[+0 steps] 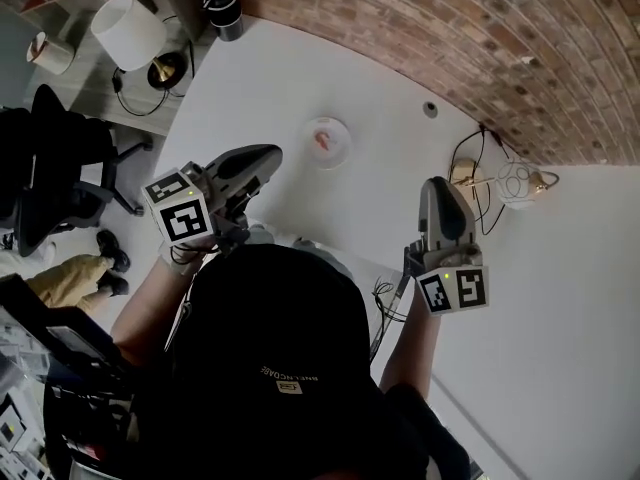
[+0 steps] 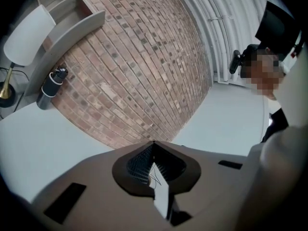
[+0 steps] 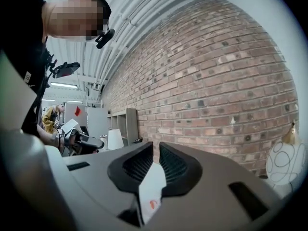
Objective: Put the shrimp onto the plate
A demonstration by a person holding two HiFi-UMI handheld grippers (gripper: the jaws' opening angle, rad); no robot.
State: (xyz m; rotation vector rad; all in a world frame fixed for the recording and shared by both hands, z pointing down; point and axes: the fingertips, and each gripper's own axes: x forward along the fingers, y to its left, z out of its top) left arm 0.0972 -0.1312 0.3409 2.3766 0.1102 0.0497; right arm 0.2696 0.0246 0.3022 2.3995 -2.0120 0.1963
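Closest to me, the left gripper (image 2: 154, 144) has its ribbed black jaws pressed together at the tips and holds nothing. Only a thin wedge of white shows below where they meet. The right gripper (image 3: 156, 147) has its jaws a narrow slit apart, with brick visible through the slit and nothing between them. Low in that gap I see a white surface with a small orange speck (image 3: 151, 204), too small for me to name. Only the head view shows both tools at once: smooth grey shells, each with a marker cube, held above the white bench (image 1: 260, 78) on either side of a black cap (image 1: 280, 358). Beyond and between them sits the plate (image 1: 327, 141), round, shallow and pale, with the pinkish shrimp (image 1: 322, 140) lying on it; neither gripper view shows the plate clearly. Past it is a small round hole (image 1: 430, 109) in the bench top. Near the right edge stands a wire globe (image 1: 515, 181), which the right gripper view also catches as a white ball with looping lines. Far left, a white-shaded lamp (image 1: 128, 30) on a brass base and a black cylinder (image 1: 223, 6) stand near the rough brick wall (image 1: 450, 28).
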